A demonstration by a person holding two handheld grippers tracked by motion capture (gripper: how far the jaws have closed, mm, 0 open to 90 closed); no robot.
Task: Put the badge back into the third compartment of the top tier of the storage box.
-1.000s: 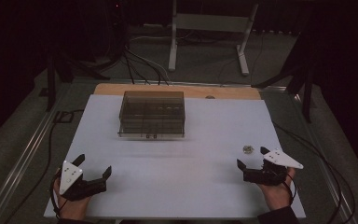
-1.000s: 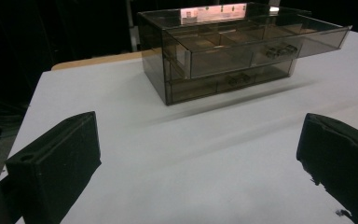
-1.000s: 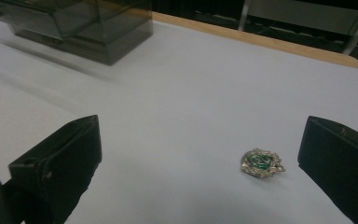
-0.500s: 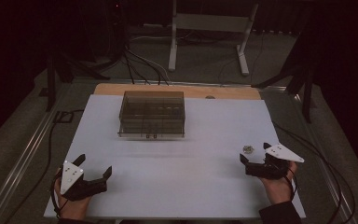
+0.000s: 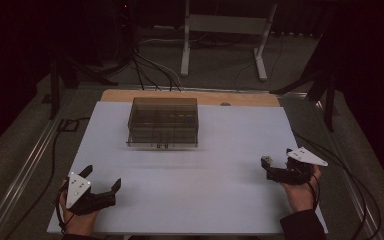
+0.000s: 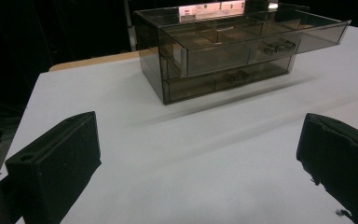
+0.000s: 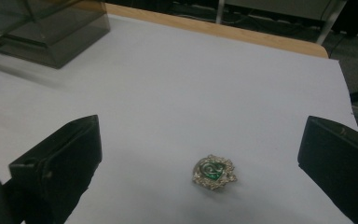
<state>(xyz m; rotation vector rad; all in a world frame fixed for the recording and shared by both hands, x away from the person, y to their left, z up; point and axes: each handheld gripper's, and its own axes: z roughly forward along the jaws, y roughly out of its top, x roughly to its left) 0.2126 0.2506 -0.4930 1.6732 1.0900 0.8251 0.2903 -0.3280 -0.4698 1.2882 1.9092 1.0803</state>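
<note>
A small gold brooch with a green stone lies on the white table at the right side, also seen as a pale speck in the high view. My right gripper is open, and the brooch lies on the table in the gap between its jaws, untouched. In the high view the right gripper sits low at the brooch. A smoky clear drawer box stands at the table's back middle. In the left gripper view the box has its top drawer pulled out, with small items inside. My left gripper rests open and holds nothing at the front left.
A wooden strip edges the table's far side. Behind it on the floor are a metal stand and cables. More cables trail along both table sides. Bare white surface lies between the box and the grippers.
The right gripper has moved forward and left, so the brooch now lies between its jaws. The left gripper and the box have not moved.
</note>
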